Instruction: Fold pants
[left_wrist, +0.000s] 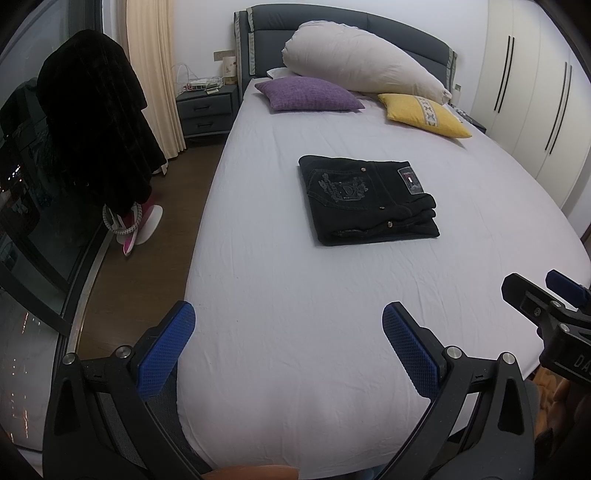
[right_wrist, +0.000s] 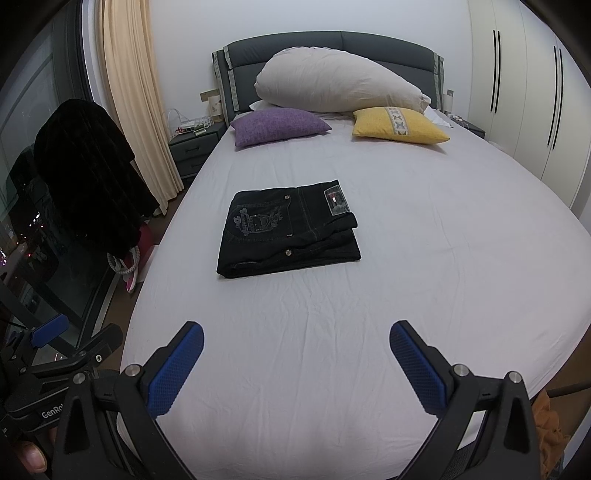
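The left gripper (left_wrist: 288, 314) stands wide open above the near end of the bed, its blue ribbed pads (left_wrist: 168, 347) spread far apart with nothing between them and touching nothing. The right gripper (right_wrist: 295, 332) is just the same: spread wide, empty, hovering over the near part of the sheet. In the left wrist view the right gripper shows at the right edge; in the right wrist view the left one shows at the lower left, with a thumb (right_wrist: 31, 459) under it.

Further out, well apart from both grippers, the black pants (left_wrist: 365, 201) lie folded into a neat rectangle near the middle of the white sheet (left_wrist: 295, 288), back pocket embroidery and a waistband label facing up.

At the far end lie a purple cushion (left_wrist: 308, 94) on the left and a yellow cushion (left_wrist: 424, 114) on the right, with a big pale pillow (left_wrist: 358, 62) leaning on the dark headboard (left_wrist: 269, 22) behind them. A nightstand (left_wrist: 207, 107) stands left of the bed beside a cream curtain (left_wrist: 155, 66), and a dark garment (left_wrist: 92, 122) hangs by the window. White wardrobe doors (left_wrist: 532, 92) run along the right.
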